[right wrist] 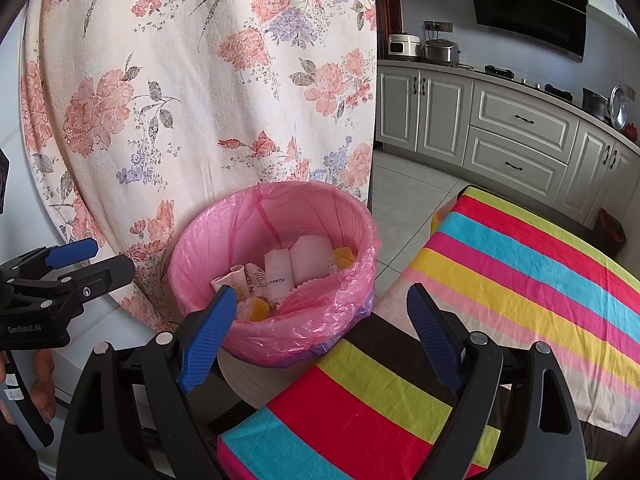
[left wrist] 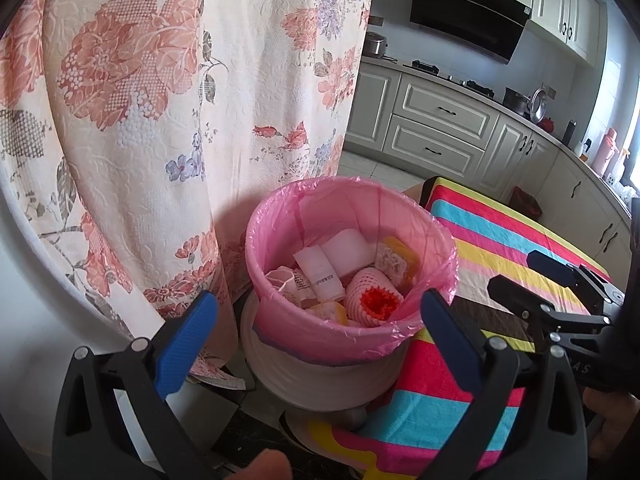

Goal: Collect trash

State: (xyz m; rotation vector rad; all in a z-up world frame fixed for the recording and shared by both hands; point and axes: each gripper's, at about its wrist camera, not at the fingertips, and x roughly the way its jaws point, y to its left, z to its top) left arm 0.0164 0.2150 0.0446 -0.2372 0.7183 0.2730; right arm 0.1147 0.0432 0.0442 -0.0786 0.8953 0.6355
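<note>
Trash bin [left wrist: 320,364] is standing upright beside the striped-cloth table [left wrist: 516,236], mouth facing up, long axis vertical, white ribbed body showing below the pink liner [left wrist: 280,216] that is folding over the rim. Floral curtain [left wrist: 160,100] is hanging right behind it. Inside the bin, trash is lying in a loose pile: a white folded packet [left wrist: 320,272] with printed text, leaning with its long axis running from upper left to lower right in the left wrist view, a white foam piece [left wrist: 346,252] behind it, a pink foam fruit net [left wrist: 372,294] with its orange-red open end pointing toward the camera, and yellow-orange bits [left wrist: 402,256] at the right side. Left gripper [left wrist: 320,320] is hovering just above the near rim, blue-padded fingers [left wrist: 186,340] spread wide apart, holding nothing. Right gripper [right wrist: 320,332] is sitting over the table edge, near the bin's rim, fingers [right wrist: 434,340] also wide apart and holding nothing. Kitchen cabinets [right wrist: 516,136] and range hood [right wrist: 528,4] are showing in the background.
</note>
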